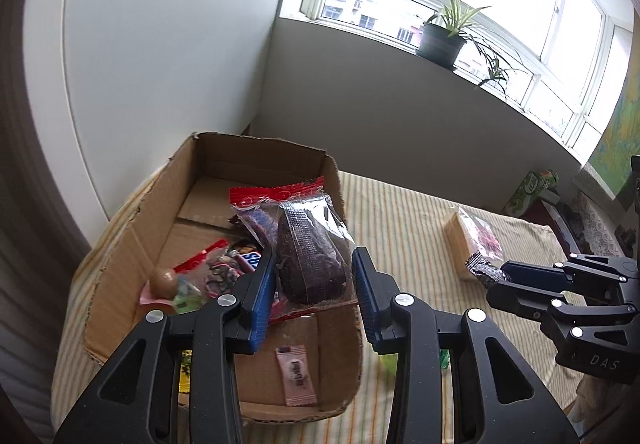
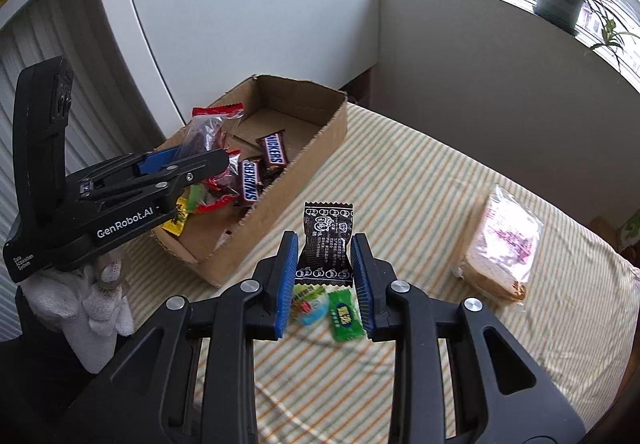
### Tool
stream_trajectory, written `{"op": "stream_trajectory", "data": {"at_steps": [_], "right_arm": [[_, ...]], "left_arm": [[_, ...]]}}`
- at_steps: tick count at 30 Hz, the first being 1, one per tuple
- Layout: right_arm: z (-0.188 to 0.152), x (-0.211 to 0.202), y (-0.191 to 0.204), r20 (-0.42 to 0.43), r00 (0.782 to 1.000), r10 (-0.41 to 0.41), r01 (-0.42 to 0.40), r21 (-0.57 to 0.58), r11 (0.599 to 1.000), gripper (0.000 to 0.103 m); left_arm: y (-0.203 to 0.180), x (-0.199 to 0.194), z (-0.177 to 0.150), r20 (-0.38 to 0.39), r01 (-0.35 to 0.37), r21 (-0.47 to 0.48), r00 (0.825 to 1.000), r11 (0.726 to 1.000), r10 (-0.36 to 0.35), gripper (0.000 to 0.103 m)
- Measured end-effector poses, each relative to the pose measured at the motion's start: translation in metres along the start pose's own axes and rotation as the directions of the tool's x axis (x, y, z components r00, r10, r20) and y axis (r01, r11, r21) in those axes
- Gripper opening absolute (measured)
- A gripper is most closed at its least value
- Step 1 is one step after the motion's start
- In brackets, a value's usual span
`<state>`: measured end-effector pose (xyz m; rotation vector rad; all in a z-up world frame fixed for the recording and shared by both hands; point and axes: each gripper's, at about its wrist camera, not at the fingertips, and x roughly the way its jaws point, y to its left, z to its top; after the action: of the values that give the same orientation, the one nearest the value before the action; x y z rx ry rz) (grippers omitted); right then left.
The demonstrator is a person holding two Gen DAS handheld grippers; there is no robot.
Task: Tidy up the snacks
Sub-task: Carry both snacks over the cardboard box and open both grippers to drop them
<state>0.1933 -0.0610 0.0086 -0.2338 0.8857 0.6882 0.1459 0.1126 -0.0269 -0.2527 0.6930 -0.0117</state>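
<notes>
My left gripper (image 1: 314,276) is shut on a clear packet with a red top and a dark snack inside (image 1: 308,248), held up over the open cardboard box (image 1: 256,160). The same packet (image 2: 208,128) shows in the right wrist view, with the left gripper (image 2: 188,160) above the box (image 2: 316,148). Inside the box lie Snickers bars (image 2: 272,154), a pink sachet (image 1: 296,376) and other sweets. My right gripper (image 2: 325,256) is shut on a small black printed packet (image 2: 326,240), above the striped cloth to the right of the box. Two green sweets (image 2: 344,316) lie beneath it.
A wrapped stack of crackers (image 2: 500,256) lies on the striped cloth (image 2: 400,184) to the right. A green carton (image 1: 528,192) stands at the far right edge. A potted plant (image 1: 444,36) sits on the windowsill. A white-gloved hand (image 2: 92,300) holds the left gripper.
</notes>
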Motion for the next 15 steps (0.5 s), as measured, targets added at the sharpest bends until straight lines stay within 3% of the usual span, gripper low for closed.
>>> {"op": "stream_trajectory", "data": {"at_steps": [15], "right_arm": [[0.026,0.050,0.065,-0.052,0.996,0.075,-0.079,-0.091,0.993,0.028]], "left_arm": [[0.057,-0.003,0.005,0.001,-0.055,-0.102,0.998,0.993,0.055,0.036]]}}
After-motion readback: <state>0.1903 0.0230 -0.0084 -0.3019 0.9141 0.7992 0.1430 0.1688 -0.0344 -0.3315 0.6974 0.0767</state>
